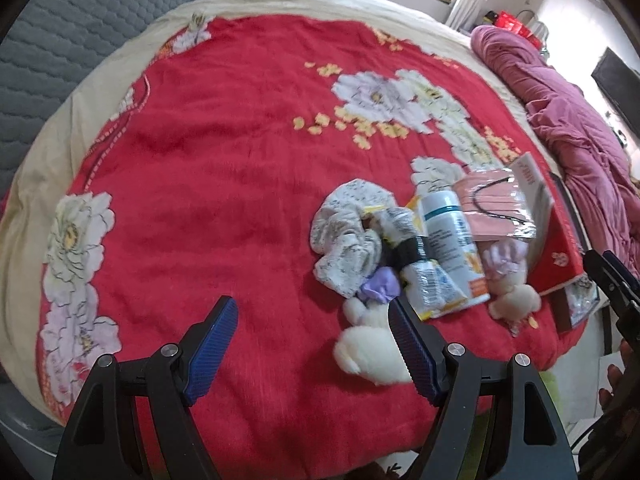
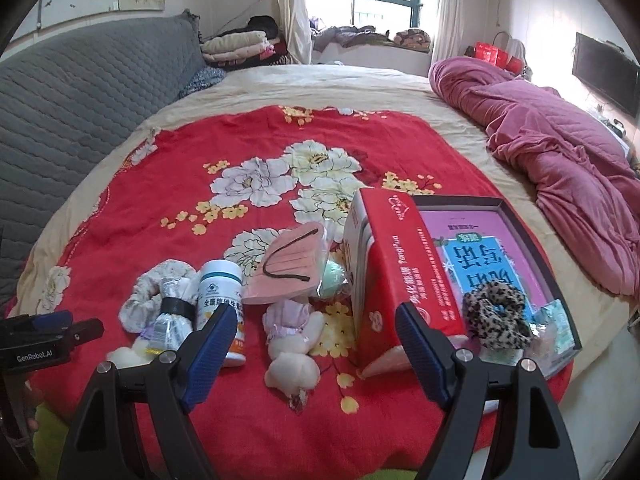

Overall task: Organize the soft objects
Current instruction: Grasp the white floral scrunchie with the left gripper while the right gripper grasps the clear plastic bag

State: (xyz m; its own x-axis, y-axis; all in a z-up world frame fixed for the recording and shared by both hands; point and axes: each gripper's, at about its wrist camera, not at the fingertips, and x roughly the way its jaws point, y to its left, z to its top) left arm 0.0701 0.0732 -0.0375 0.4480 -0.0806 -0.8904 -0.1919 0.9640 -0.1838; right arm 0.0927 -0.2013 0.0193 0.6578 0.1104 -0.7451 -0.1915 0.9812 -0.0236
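A pile lies on the red floral blanket. It holds a white floral scrunchie, a cream plush toy with a purple bow, a second plush in a pink dress, a packet of pink masks and a white bottle. A leopard scrunchie lies in an open dark box tray. My left gripper is open and empty above the blanket, left of the pile. My right gripper is open and empty, hovering over the second plush.
A red carton stands tilted against the tray. A foil tube and a green ball lie in the pile. A crumpled magenta quilt fills the right of the bed. A grey quilted headboard is at the left.
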